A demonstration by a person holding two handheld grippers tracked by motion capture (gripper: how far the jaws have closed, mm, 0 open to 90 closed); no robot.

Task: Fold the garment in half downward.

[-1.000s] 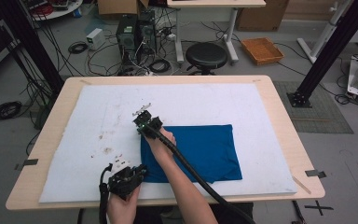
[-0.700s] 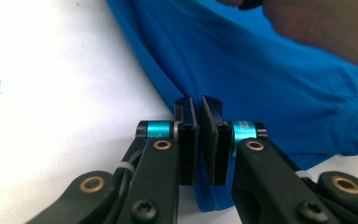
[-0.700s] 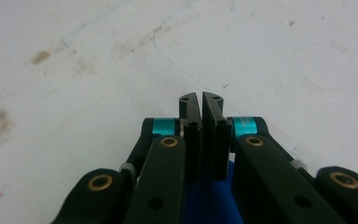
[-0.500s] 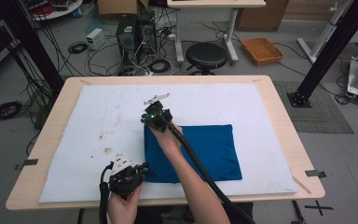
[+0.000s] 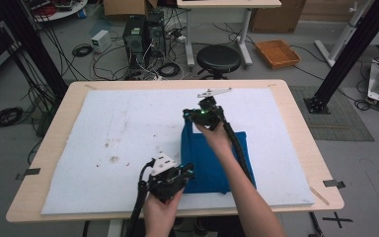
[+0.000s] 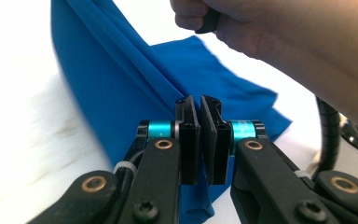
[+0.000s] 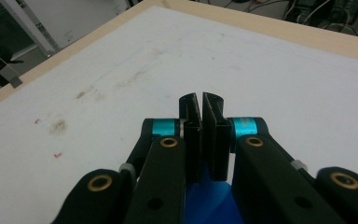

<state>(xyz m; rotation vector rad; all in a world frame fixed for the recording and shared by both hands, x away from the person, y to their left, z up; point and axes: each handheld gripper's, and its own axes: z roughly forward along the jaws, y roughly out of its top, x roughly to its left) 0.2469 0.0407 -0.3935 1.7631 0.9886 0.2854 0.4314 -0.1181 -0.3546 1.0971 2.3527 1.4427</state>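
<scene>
- The worktop is a light wooden table carrying a white sheet with a few brown and reddish stains on its left half.
- A blue cloth lies on the sheet right of centre, reaching from the middle of the worktop down towards the near edge.
- The left tongs sit at the cloth's near left corner, held in the person's left hand. In the left gripper view these tongs are pressed together with blue fabric rising in a taut fold right behind them and more of it below the jaws, so they appear to pinch the cloth's edge.
- The right tongs are at the far left corner of the cloth, held in the right hand, whose forearm crosses over the cloth.
- In the right gripper view, the right tongs are pressed together, with blue cloth hanging just beneath the jaws; they seem to be pinching it, lifted over the stained white sheet.
- A black cable trails from the right gripper back along the forearm.
- On the floor beyond the worktop stand a black stool and an orange tray.
</scene>
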